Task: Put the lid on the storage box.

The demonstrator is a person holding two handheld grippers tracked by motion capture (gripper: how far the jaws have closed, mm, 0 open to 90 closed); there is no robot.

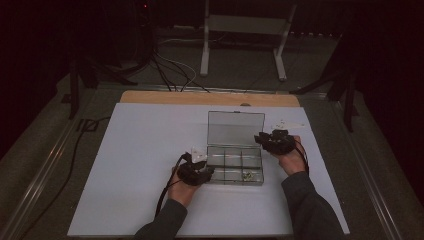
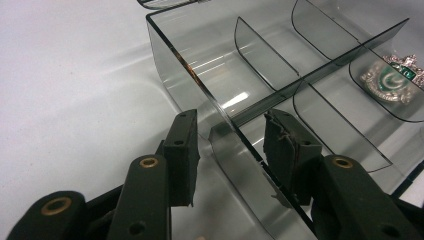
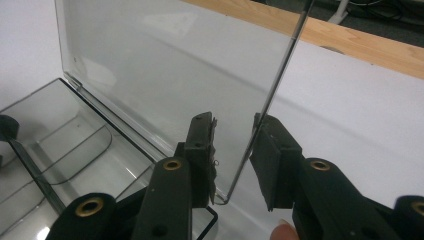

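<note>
Where the white desk [image 1: 135,165] filled the middle of the high view, a clear plastic box [image 1: 235,165] sat right of centre, its lid [image 1: 235,128] standing upright at the far edge. Box: smoky transparent, split by dividers into compartments. One compartment, lower right of the box in the high view, held a small green and silver badge [image 2: 392,77], seen at the upper right of the left gripper view.

Left hand-held gripper [image 1: 196,172]: at the box's left end, lower centre of the high view. In its own view the jaws stood apart, straddling the box's side wall, one outside, one inside; the inner pad [image 2: 285,147] lay against or just beside the wall, the outer one clear of it. No firm clamp could be made out.

Right hand-held gripper [image 1: 273,141]: at the lid's right edge, right of centre in the high view. In its own view the jaws stood apart either side of the lid's thin edge, the right-hand pad [image 3: 270,162] touching it, the left-hand one just off it.

A wooden strip [image 1: 210,98] ran along the desk's far edge.
</note>
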